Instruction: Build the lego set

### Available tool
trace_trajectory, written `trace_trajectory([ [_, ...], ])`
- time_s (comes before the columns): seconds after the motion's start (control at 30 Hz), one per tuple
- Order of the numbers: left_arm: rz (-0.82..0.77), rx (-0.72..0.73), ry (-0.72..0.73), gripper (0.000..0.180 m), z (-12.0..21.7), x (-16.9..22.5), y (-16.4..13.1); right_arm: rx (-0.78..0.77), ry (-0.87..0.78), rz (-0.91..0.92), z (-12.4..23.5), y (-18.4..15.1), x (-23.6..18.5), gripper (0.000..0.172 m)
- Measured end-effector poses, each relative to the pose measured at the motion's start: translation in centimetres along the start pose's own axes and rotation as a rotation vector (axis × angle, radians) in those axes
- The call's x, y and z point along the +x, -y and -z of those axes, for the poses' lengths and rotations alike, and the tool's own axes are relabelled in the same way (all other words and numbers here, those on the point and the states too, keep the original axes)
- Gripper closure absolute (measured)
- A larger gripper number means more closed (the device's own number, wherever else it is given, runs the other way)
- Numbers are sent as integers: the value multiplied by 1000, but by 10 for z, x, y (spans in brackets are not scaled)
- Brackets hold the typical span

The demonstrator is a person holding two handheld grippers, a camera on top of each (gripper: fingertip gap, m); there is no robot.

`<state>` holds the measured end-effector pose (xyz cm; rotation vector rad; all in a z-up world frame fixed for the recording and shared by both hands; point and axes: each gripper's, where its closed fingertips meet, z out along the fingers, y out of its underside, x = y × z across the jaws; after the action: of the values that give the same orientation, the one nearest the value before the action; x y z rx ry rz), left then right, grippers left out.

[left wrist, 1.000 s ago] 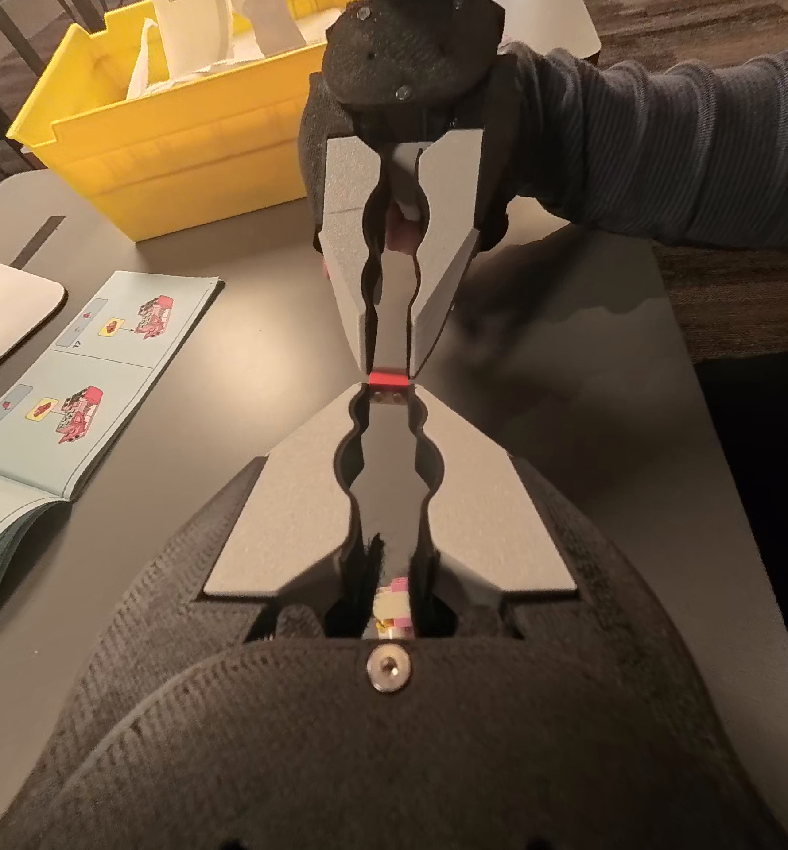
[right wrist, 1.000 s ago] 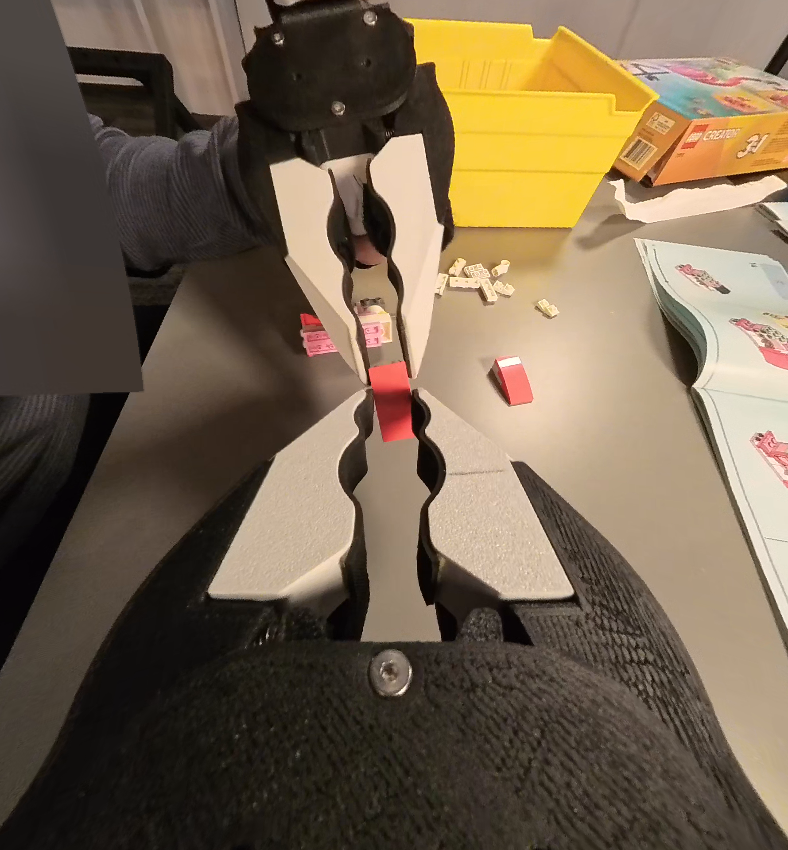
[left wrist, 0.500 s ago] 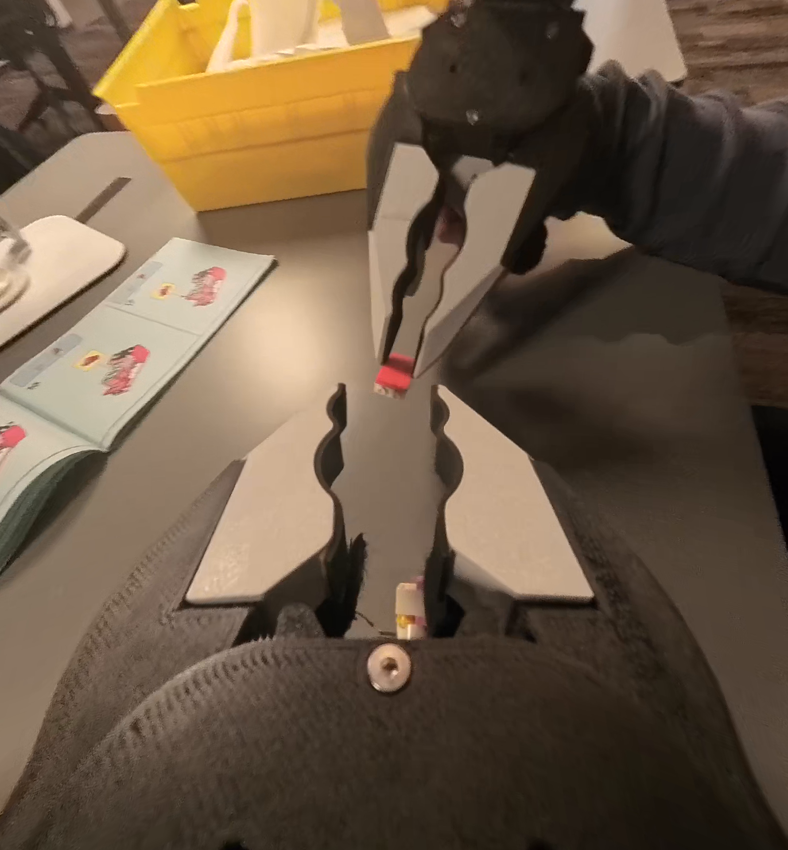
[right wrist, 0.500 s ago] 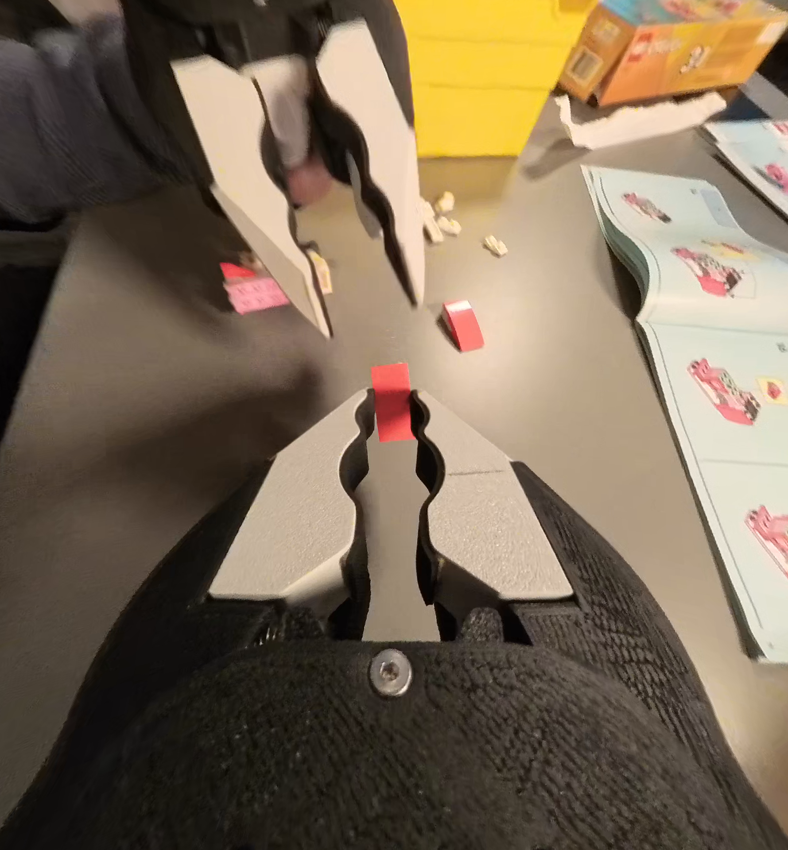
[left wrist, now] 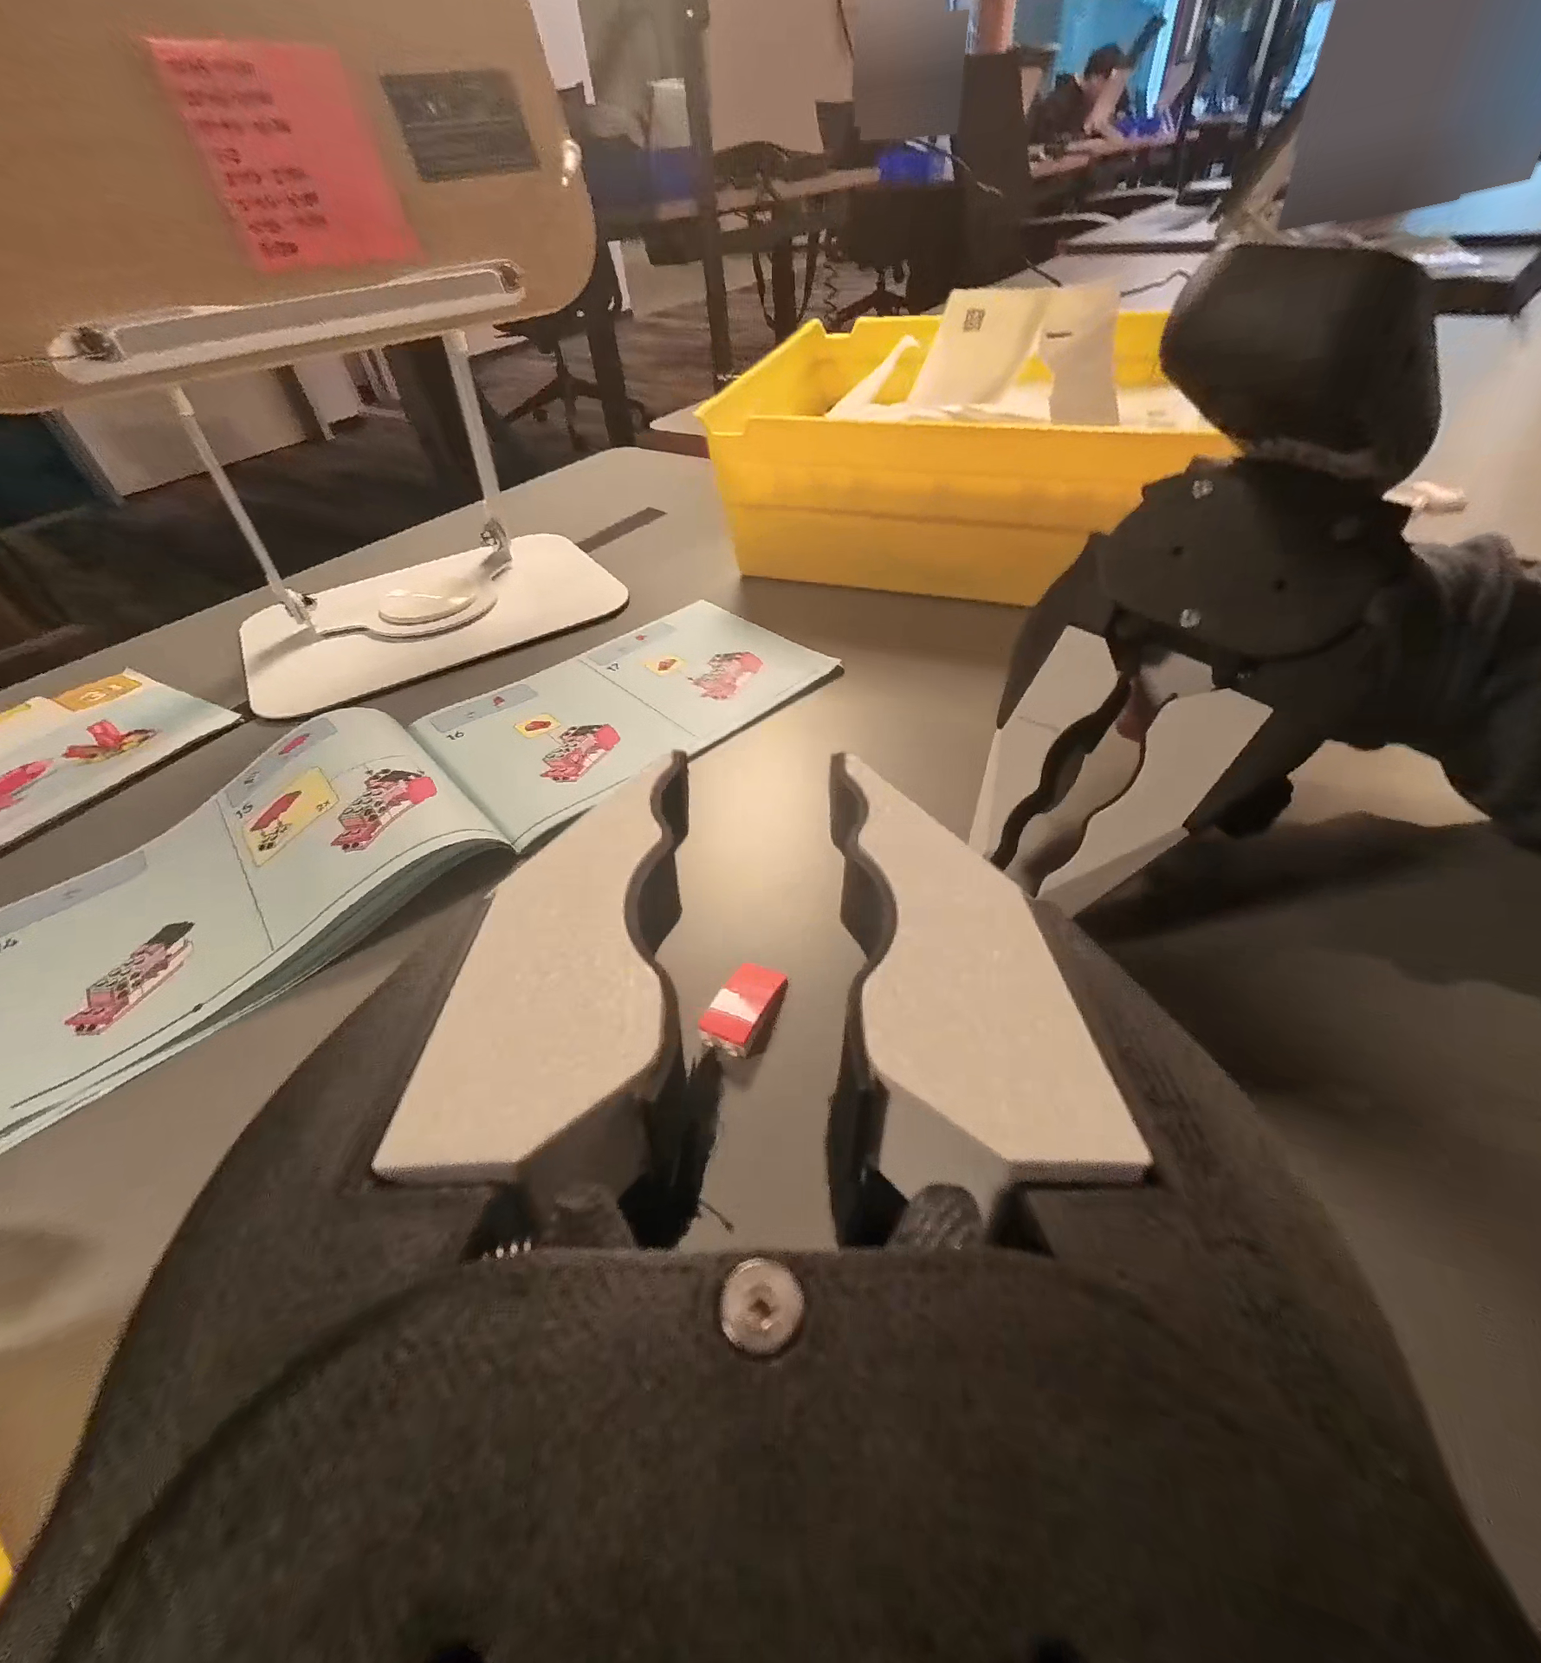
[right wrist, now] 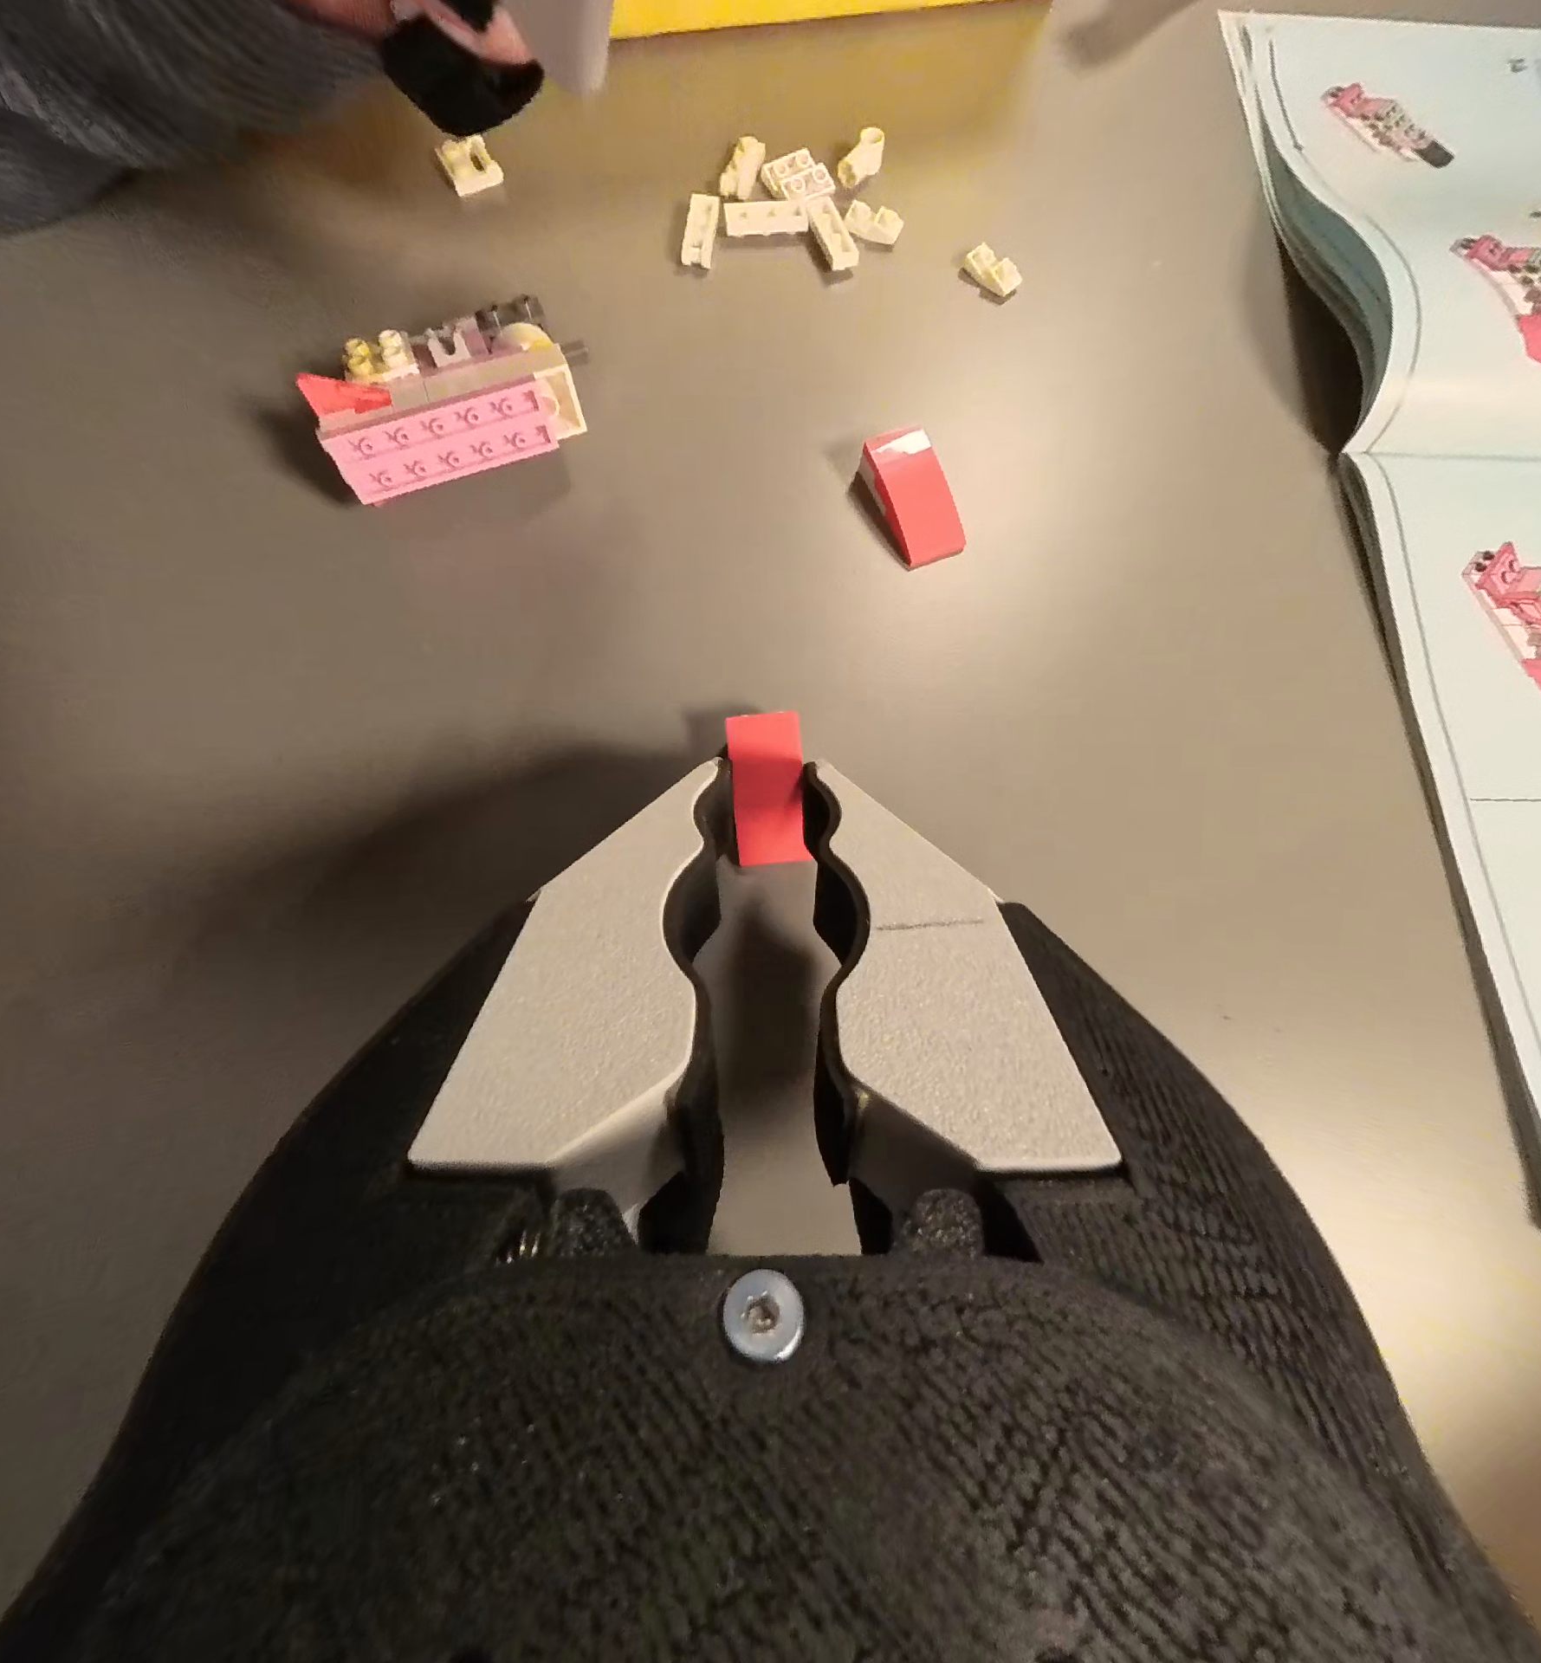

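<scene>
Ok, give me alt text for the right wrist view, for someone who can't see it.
The right hand-held gripper pinches a small red brick between its fingertips above a grey table. Beyond lie another red sloped brick, a partly built pink model, scattered cream pieces and an open instruction booklet.

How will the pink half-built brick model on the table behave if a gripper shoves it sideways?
The pink brick model looks rigid and light, lying tilted on the smooth grey table, so it would probably slide or tip. Small parts along its top look loosely attached and may pop off.
</scene>
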<state>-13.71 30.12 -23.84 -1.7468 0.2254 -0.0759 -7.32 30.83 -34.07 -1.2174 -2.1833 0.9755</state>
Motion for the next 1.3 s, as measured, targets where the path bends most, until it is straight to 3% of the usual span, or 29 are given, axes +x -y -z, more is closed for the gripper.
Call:
trace_trajectory([
  [0.17, 2, 36, 28, 150, 4, -4, 6, 5, 9, -37, -2, -2, 1, 157],
  [0.33, -14, 63, 70, 150, 8, -8, 12, 58, -8, -34, -3, 3, 4, 138],
  [0.5, -15, 140, 147, 151, 18, -19, 25, 314, 113, 77, -3, 61, -34, 125],
  [0.63, -2, 153, 170, 151, 22, -26, 26, 173, 218, 132, -38, 57, -62, 94],
  [0.7, 4, 163, 178, 151, 23, -28, 27, 128, 240, 167, -50, 59, -71, 88],
  [0.87, 4, 170, 187, 150, 25, -30, 28, 26, 226, 253, -68, 58, -77, 88],
  [1.13, -21, 158, 210, 151, 25, -33, 27, 11, 272, 220, -70, 57, -79, 106],
  [1.3, -18, 155, 209, 151, 24, -34, 25, 13, 267, 211, -68, 55, -77, 107],
])
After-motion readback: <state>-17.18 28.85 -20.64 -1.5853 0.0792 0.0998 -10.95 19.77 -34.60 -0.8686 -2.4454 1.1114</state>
